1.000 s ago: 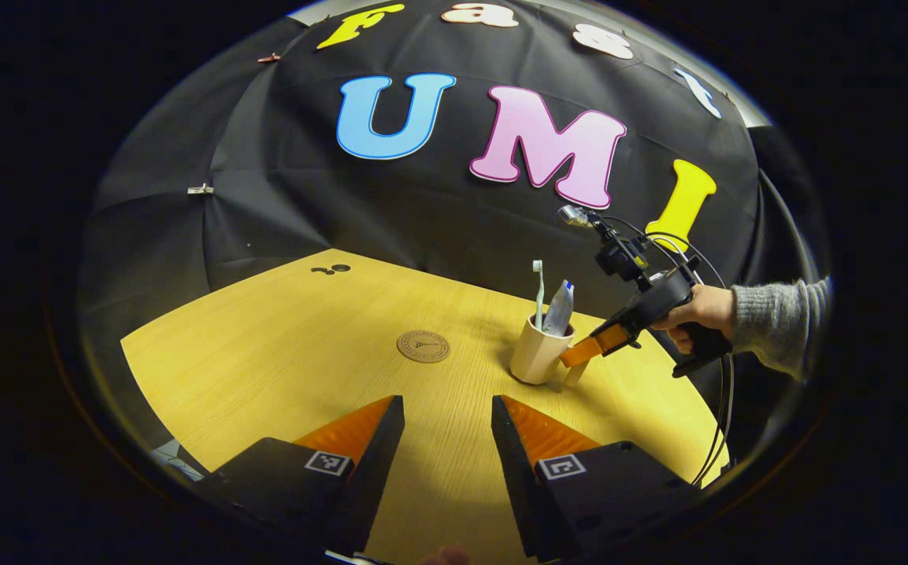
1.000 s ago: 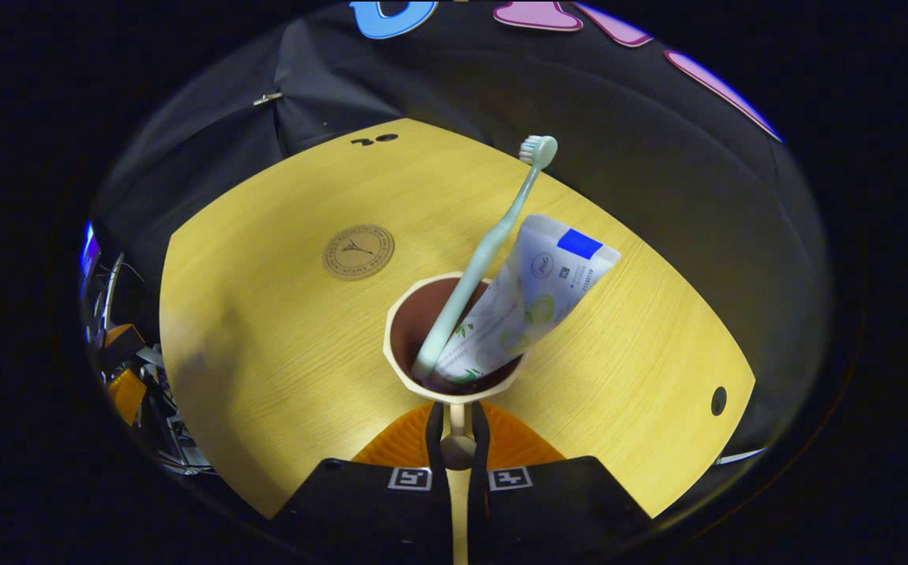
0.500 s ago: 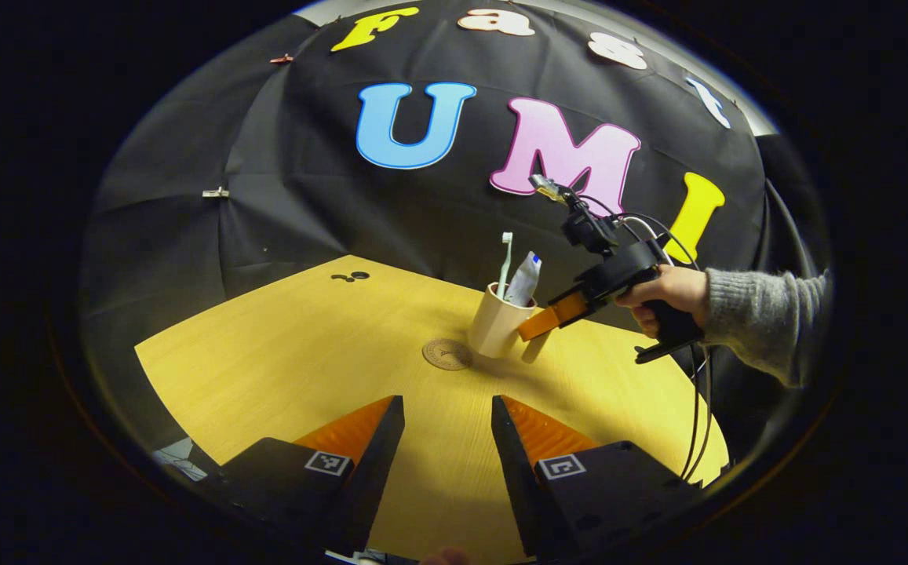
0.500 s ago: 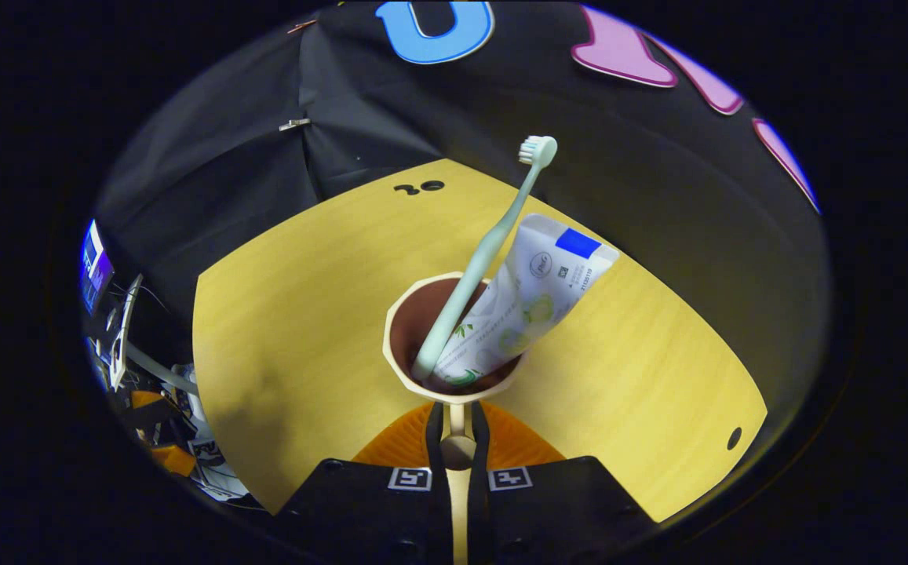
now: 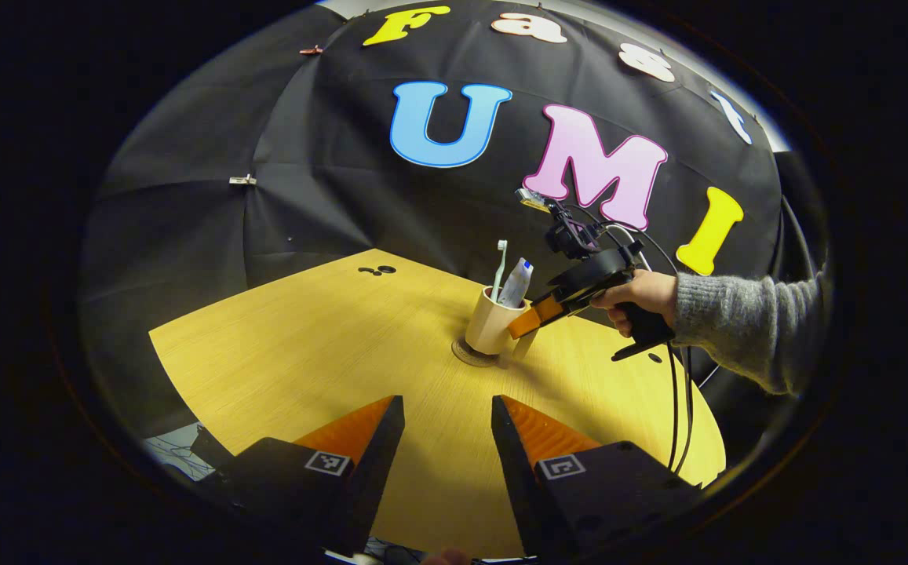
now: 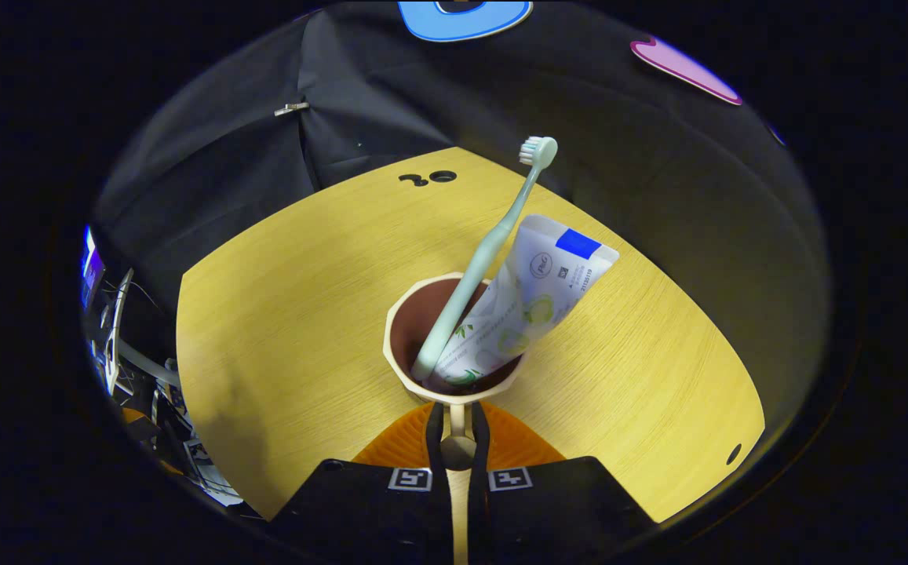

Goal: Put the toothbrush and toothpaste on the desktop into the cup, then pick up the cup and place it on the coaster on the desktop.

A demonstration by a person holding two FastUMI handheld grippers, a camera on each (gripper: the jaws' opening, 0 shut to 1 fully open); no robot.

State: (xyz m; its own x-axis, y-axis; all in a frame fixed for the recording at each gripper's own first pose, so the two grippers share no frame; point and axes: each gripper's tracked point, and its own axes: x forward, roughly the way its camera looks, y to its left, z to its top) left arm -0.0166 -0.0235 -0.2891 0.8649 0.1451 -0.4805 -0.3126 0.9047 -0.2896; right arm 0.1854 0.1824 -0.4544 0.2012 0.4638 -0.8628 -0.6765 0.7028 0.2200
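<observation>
standing on the coaster [image 5: 471,355] or a hair above it — the left gripper view cannot settle whether the base has touched — the cup [image 5: 490,322] carries both the toothbrush [image 5: 498,269] and the toothpaste tube [image 5: 515,283], so the loading step reads as done and the placing step is in hand. the right gripper [image 6: 457,439] has its fingers drawn in close on the cup's handle [image 6: 457,430], pinching it from both sides, with the cup mouth just ahead of the tips; in the right gripper view the toothbrush leans up and away with bristles at the top, and the tube rests beside it against the far rim. the coaster shows as a dark edge under the cup's near side, suggesting the cup sits roughly centred on it. the hand [image 5: 638,300] in a grey sleeve [image 5: 744,322] holds that gripper from the right of the wooden desktop [image 5: 328,345]. the left gripper [image 5: 444,428] hangs well back over the near desktop, fingers spread and holding nothing. judged next move: settle the cup flat on the coaster, confirm the base is seated, then part the fingers and back away along the handle line — a sideways pull risks tipping the top-heavy load.
</observation>
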